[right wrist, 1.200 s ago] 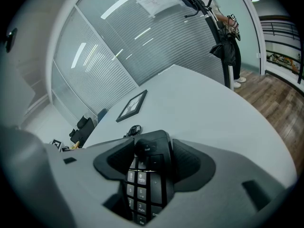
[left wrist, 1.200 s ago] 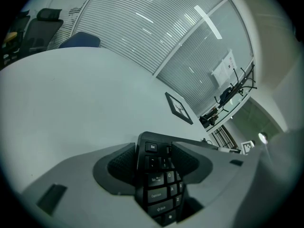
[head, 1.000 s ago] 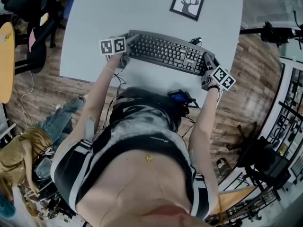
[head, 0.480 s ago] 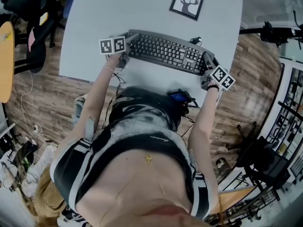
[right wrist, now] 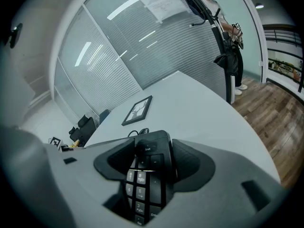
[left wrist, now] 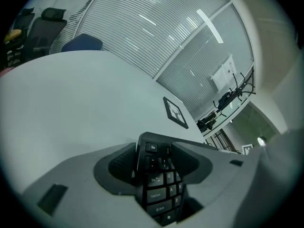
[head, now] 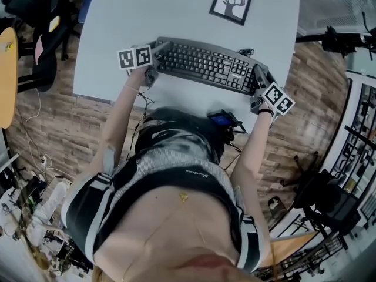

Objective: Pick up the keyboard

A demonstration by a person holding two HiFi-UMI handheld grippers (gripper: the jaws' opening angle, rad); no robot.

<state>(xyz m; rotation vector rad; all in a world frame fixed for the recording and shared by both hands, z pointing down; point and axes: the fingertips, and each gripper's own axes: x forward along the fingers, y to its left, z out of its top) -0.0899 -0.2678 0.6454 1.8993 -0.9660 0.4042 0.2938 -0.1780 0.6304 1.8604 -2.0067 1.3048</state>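
The black keyboard (head: 202, 64) spans the near part of the white table (head: 176, 10) in the head view. My left gripper (head: 154, 59) is shut on its left end; the Esc corner (left wrist: 152, 148) sits between the jaws in the left gripper view. Over at the number-pad end, my right gripper (head: 258, 78) is shut on the keyboard (right wrist: 149, 167), and that end shows clamped between both pads in the right gripper view. The frames do not show whether the keyboard touches the table.
A framed deer picture (head: 232, 3) lies at the table's far edge. The keyboard's cable (head: 244, 51) curls behind its right end. Chairs (head: 35, 34) stand left of the table, and a rack (head: 358, 140) is at the right over the wooden floor.
The keyboard's left end and my left gripper have shifted slightly left and up in the head view. Someone crouched on the floor at the left has moved out of view.
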